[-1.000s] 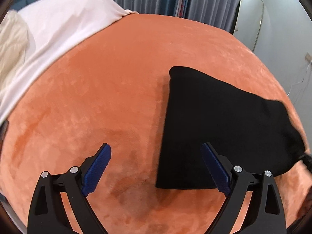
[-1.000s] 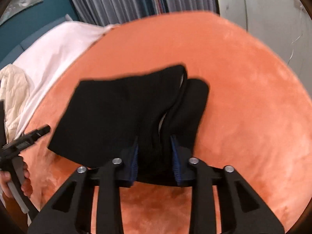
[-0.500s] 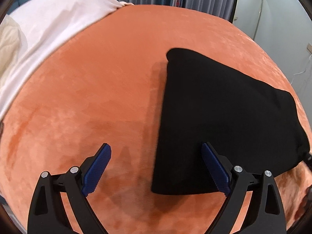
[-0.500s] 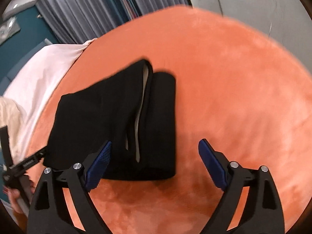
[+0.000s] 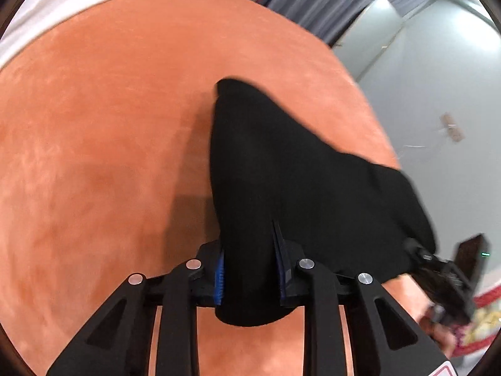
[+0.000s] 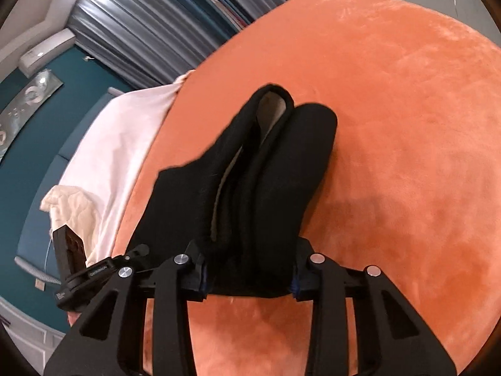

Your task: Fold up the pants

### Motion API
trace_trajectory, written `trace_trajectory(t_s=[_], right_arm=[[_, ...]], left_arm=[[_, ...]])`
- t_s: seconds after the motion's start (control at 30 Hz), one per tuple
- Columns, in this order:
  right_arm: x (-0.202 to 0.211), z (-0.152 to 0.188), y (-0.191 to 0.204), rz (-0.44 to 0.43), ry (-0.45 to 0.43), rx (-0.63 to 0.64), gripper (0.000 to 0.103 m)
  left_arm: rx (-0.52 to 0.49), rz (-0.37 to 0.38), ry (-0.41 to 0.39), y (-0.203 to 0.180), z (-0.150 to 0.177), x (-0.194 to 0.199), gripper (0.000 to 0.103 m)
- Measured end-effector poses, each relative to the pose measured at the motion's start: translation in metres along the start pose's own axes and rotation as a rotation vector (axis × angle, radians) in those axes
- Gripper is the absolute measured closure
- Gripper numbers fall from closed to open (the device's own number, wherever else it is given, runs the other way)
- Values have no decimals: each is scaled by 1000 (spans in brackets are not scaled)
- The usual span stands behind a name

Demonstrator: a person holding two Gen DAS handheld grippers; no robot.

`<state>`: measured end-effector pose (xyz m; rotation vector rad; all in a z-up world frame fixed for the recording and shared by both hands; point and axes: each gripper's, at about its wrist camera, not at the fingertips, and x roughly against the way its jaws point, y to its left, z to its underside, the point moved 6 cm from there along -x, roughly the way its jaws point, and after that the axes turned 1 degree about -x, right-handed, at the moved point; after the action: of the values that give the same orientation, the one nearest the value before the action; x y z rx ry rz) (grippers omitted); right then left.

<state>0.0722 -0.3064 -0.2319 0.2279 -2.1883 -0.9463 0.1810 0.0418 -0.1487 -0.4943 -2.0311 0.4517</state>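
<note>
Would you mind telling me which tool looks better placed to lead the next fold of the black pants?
Probably neither alone. The left tool is shut on the black pants at a single-layer end, and the right tool grips the thick rolled end. Both hold opposite ends, so they would likely lift together over the orange blanket.

Soft, even indoor light falls from above. The orange bedcover glows bright, with a dim shadow left of the black pants, which read as a flat dark mass. Their far edge smears with motion blur. Fisheye bending curves the curtains, and the corners fall to black vignette.
</note>
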Motion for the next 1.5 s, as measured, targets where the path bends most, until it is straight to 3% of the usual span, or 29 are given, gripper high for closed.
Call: trace_trajectory(t_s=[0.03, 0.1, 0.17, 0.2, 0.27, 0.3, 0.37, 0.43, 0.47, 0.5, 0.53, 0.6, 0.63, 0.7, 0.77, 0.8, 0.87, 0.93, 1.0, 1.07, 1.17, 1.3, 1.37, 1.43, 1.47, 1.5], right_arm=[[8, 2, -1, 1, 3, 5, 69], [14, 16, -16, 5, 29, -16, 69], [-2, 33, -43, 54, 80, -36, 61], [-5, 38, -50, 43, 84, -55, 54], [7, 40, -55, -14, 43, -105, 48], [19, 38, -53, 2, 17, -95, 47], [45, 35, -46, 59, -70, -24, 43], [59, 31, -34, 115, -123, 53, 43], [64, 26, -23, 132, -148, 96, 41], [62, 22, -16, 132, -151, 113, 35], [56, 15, -6, 135, -156, 138, 17], [44, 4, 0, 156, -168, 177, 12], [33, -1, 3, 174, -159, 197, 13], [1, -16, -1, 186, -123, 197, 29], [-23, -17, -7, 150, -47, 155, 76], [-29, -17, -4, 120, -20, 138, 83], [-23, -12, 18, -18, -10, 148, 99], [-13, -6, 42, -78, -26, 242, 99], [-23, 6, 55, -140, 53, 326, 99], [-36, 8, 47, -106, 99, 336, 98], [-22, -20, 22, -99, 19, 245, 94], [6, -53, -13, 20, -60, 189, 92], [12, -56, -6, -37, -50, 215, 92], [-5, -48, 0, -68, 17, 263, 90], [-25, -39, -9, -2, 87, 308, 84], [-44, -33, -24, 119, 131, 339, 88]], left_arm=[[-8, 27, 12, -3, 9, 7, 81], [-17, 13, 53, -3, 26, -1, 79], [-46, -75, 79, 2, 40, -19, 66], [-47, -122, 67, 6, 44, -22, 49], [-13, -113, 41, 10, 45, -14, 47], [6, -111, 28, 12, 42, -4, 47], [-5, -183, -50, 14, 29, 24, 45], [-66, -261, -155, 3, 13, 51, 27], [-89, -280, -180, -5, 7, 56, 24], [-119, -284, -200, -16, 2, 58, 22], [-143, -277, -203, -26, -1, 56, 22], [-199, -258, -177, -55, -7, 40, 22], [-228, -247, -160, -70, -9, 29, 21], [-267, -253, -131, -88, -7, 10, 20], [-306, -251, -83, -102, -1, -16, 19], [-315, -252, -58, -107, 1, -26, 19], [-311, -229, -24, -111, 9, -39, 19], [-302, -186, -16, -111, 17, -48, 13], [-320, -223, -21, -111, 23, -60, 12], [-372, -286, -24, -115, 27, -70, 12], [-458, -348, -48, -119, 36, -74, 11], [-482, -364, -102, -114, 40, -77, 11], [-481, -369, -133, -115, 42, -79, 10], [-482, -370, -150, -115, 45, -78, 10], [-484, -365, -149, -117, 44, -81, 10], [-490, -345, -141, -117, 44, -80, 10]])
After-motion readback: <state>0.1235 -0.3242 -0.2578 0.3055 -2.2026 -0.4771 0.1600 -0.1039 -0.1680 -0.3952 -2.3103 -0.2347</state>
